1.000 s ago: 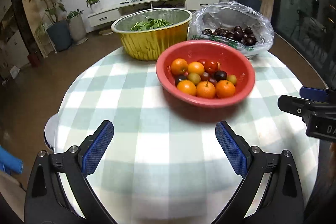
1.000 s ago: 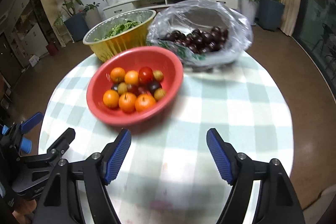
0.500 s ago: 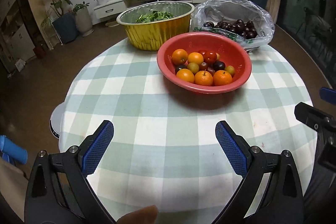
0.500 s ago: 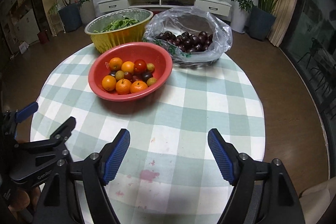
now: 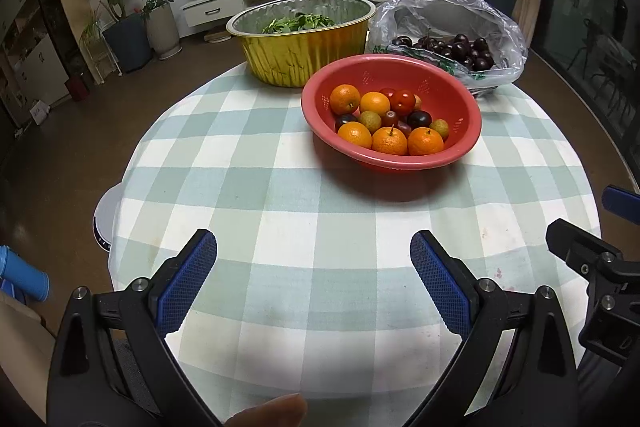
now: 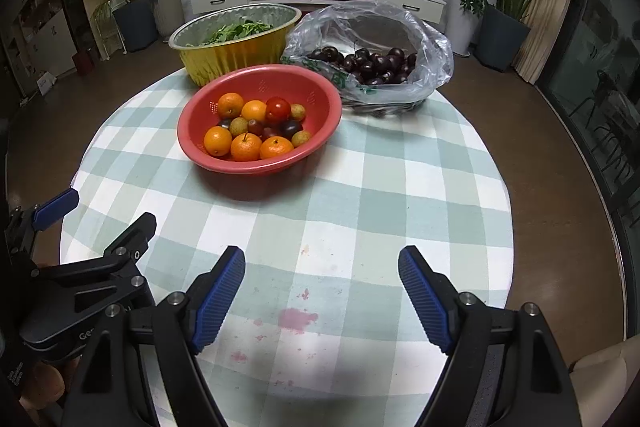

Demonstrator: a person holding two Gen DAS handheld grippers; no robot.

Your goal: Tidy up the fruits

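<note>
A red colander bowl [image 5: 460,95] [image 6: 320,95] sits toward the far side of the round checked table and holds several oranges [image 5: 390,141] [image 6: 245,147], a red tomato [image 6: 277,108], dark plums and small tan fruits. My left gripper [image 5: 314,277] is open and empty over the near table edge, well short of the bowl. My right gripper [image 6: 322,285] is open and empty, also near the front edge, to the right of the left one.
A gold foil basin [image 5: 304,47] [image 6: 236,55] with green leaves stands behind the bowl. A clear plastic bag [image 5: 500,27] [image 6: 436,47] of dark cherries lies at the back right. Pink stains [image 6: 298,319] mark the cloth near me. Floor, plants and a TV unit surround the table.
Both grippers have drawn back and up from the bowl, so it looks smaller and farther away. Jaws stayed open. Nothing on the table moved.
</note>
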